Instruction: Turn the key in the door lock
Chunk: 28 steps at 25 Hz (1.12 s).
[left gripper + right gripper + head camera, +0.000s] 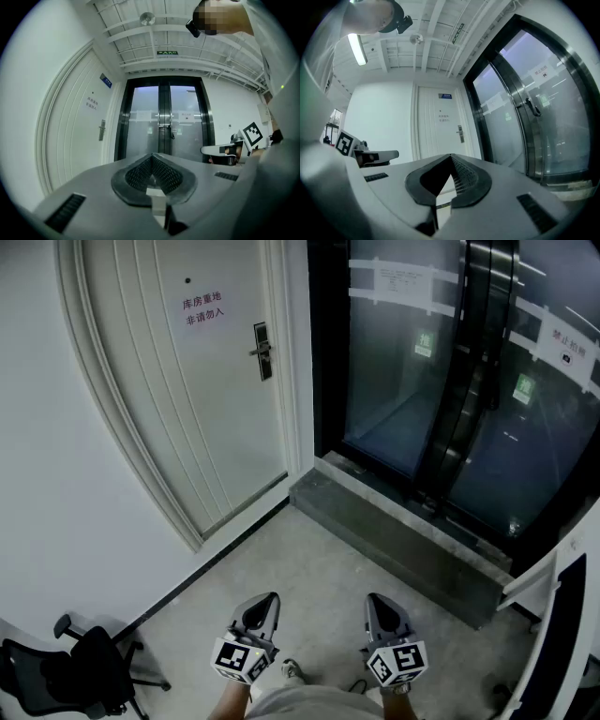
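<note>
Closest below the head camera, the left gripper (264, 607) and the right gripper (380, 607) are held side by side, a little apart, both pointing level over the grey floor (309, 568). Each carries its cube of square markers at the near end. In the left gripper view its fingers (138, 174) meet at the tips with nothing between them. In the right gripper view that gripper's fingers (464, 177) are likewise pressed together and empty.

Ahead and to the left stands a white door (178, 427), shut in its frame. Its lock (262, 351) is a dark plate with a lever handle on the door's right edge, about halfway up, well apart from both grippers. Whether a key sits in it is too small to tell in any view. A sign (203, 311) with red characters is on the door above and to the left of the lock.

To the right of the door, at an angle to it, are dark glass doors (441, 381) with a stone step (394, 540) running along their foot. A black office chair (66, 673) stands by the wall at the lower left. The toe of a shoe (292, 671) shows between the two grippers.
</note>
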Available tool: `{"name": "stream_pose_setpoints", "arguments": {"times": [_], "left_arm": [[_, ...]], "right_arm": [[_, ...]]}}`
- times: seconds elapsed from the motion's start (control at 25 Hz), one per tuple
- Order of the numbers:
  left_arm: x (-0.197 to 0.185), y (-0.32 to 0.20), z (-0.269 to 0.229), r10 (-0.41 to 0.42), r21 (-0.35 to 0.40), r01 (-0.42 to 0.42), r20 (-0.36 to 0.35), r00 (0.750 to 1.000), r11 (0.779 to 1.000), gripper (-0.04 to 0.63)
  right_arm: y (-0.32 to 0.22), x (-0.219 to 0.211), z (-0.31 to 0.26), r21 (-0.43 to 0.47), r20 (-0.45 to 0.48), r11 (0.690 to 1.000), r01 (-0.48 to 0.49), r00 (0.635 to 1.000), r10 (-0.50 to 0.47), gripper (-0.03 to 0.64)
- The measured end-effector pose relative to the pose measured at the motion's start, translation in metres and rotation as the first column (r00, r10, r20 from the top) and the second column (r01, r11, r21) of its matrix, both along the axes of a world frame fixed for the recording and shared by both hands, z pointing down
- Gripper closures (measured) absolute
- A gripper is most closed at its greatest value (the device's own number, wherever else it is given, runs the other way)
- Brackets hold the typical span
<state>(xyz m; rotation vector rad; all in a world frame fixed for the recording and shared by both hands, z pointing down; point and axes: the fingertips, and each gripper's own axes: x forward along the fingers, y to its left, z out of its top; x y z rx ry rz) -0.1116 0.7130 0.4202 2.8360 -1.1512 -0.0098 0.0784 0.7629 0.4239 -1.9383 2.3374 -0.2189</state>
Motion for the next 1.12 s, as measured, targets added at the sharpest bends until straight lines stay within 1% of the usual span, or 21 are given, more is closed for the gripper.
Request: {"name": "stream_pose_setpoints", "arguments": {"times": [0.08, 0.16, 0.28, 0.32, 0.44, 0.52, 0.64, 0.72, 0.8, 0.88, 0.92, 1.0, 1.12], "left_arm": [[0.017, 0.026, 0.01, -0.011, -0.04, 0.011, -0.006, 1.0, 0.999, 0.591], [0.025, 0.05, 0.018, -0.027, -0.062, 0.026, -0.012, 1.0, 0.998, 0.591], [0.014, 0.078, 0.021, -0.087, -0.069, 0.087, 0.0, 0.996, 0.994, 0.591], [0.009, 0.085, 0.02, -0.107, -0.069, 0.106, -0.007, 0.994, 0.992, 0.591], [0.001, 0.104, 0.024, -0.138, -0.061, 0.137, -0.014, 0.99, 0.989, 0.59], [0.003, 0.113, 0.031, -0.137, -0.064, 0.136, -0.006, 0.991, 0.989, 0.591], [0.014, 0.12, 0.03, -0.106, -0.067, 0.105, -0.02, 0.994, 0.992, 0.591], [0.021, 0.12, 0.02, -0.074, -0.044, 0.073, -0.03, 0.997, 0.996, 0.59], [0.022, 0.12, 0.013, -0.052, -0.015, 0.052, -0.017, 0.998, 0.999, 0.591], [0.01, 0.124, 0.014, -0.056, -0.009, 0.056, 0.003, 0.998, 0.998, 0.591], [0.0, 0.125, 0.014, -0.07, -0.008, 0.07, 0.0, 0.998, 0.998, 0.591], [-0.022, 0.122, 0.015, -0.099, -0.018, 0.099, -0.031, 0.995, 0.995, 0.591], [-0.053, 0.118, 0.028, -0.107, -0.083, 0.098, -0.105, 0.989, 0.992, 0.591]], "right_arm": [[0.015, 0.027, 0.004, -0.006, -0.016, 1.0, -0.003, 1.0, 0.003, 0.615], [0.026, 0.044, 0.006, -0.004, -0.021, 1.0, 0.008, 1.0, -0.008, 0.615], [0.042, 0.044, 0.008, -0.001, -0.024, 0.999, 0.054, 0.998, -0.054, 0.615], [0.047, 0.041, 0.008, -0.003, -0.026, 0.997, 0.072, 0.997, -0.072, 0.615], [0.065, 0.029, 0.011, -0.004, -0.032, 0.993, 0.115, 0.993, -0.115, 0.615], [0.079, 0.023, 0.014, -0.005, -0.049, 0.992, 0.128, 0.991, -0.128, 0.615], [0.097, 0.022, 0.013, -0.002, -0.088, 0.993, 0.121, 0.989, -0.12, 0.615], [0.101, 0.026, 0.012, -0.009, -0.093, 0.996, 0.094, 0.991, -0.094, 0.615], [0.1, 0.028, 0.014, -0.026, -0.075, 0.997, 0.07, 0.995, -0.072, 0.615], [0.101, 0.021, 0.013, -0.03, -0.054, 0.997, 0.072, 0.996, -0.074, 0.615], [0.101, 0.014, 0.011, -0.023, -0.05, 0.996, 0.081, 0.995, -0.082, 0.615], [0.096, -0.001, 0.007, -0.007, -0.051, 0.996, 0.089, 0.995, -0.09, 0.615], [0.083, -0.024, 0.011, -0.031, -0.031, 0.997, 0.073, 0.997, -0.074, 0.615]]}}
